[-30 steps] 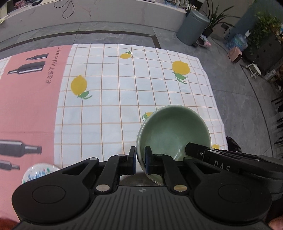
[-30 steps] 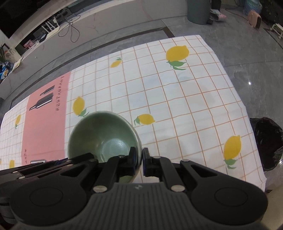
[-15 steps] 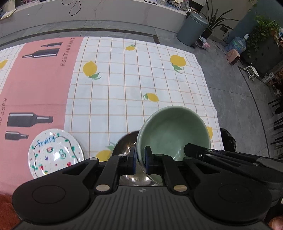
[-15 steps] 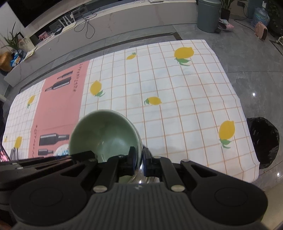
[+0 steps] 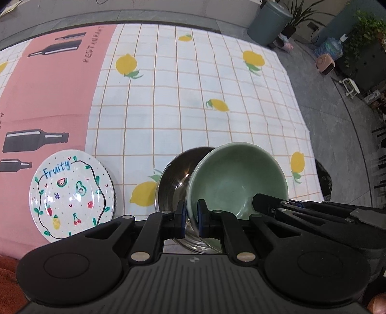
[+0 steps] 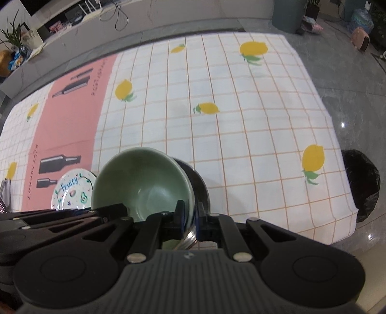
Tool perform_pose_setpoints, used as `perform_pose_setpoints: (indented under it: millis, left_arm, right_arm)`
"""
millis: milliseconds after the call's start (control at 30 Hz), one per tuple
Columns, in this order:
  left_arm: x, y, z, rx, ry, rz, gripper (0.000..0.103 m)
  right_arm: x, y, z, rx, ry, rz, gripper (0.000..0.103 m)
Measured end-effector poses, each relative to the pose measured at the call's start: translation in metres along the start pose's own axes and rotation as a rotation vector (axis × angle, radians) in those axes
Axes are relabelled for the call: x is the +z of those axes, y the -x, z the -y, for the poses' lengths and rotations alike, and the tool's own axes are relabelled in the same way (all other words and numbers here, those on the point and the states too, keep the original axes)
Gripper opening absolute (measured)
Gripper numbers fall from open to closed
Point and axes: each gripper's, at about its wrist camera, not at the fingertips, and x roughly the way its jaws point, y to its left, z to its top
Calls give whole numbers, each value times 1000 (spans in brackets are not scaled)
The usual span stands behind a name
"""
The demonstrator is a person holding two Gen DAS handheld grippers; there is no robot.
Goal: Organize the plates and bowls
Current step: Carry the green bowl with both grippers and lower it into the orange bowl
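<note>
The green bowl (image 5: 237,180) is gripped at its rim by both claws: the left claw (image 5: 191,215) is clenched on the left side of the rim, the right claw (image 6: 189,217) on the right side. Both are pointed steeply downward. The bowl is held tilted, partly over a metal bowl (image 5: 176,178) that rests on the bench (image 5: 193,96). Just left of it, a "Fruity" plate (image 5: 71,195) is seen lying on the lemon-patterned cloth (image 6: 241,120). Farther off, a grey bin (image 5: 269,23) is visible on the floor.
</note>
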Motion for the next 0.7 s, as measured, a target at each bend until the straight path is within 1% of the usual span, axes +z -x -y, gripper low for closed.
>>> perform_pose_setpoints:
  millis: [200,467,600,700]
  left_arm:
    - [4,-16,-6,15,6,-30,10]
    - [7,-29,-7,28,-20,-67,11]
    - [8,-32,-8,17,-36,-74,12]
    - [12,-28,-12,-8,-19,-68,17]
  right_arm:
    - [2,-21,-2,6,7,-39,6]
    - [8,-39,0,14,20,-88,6]
    - [10,-48,3,20,10,-103,6]
    - [10,-53,4,10,9,-114,7]
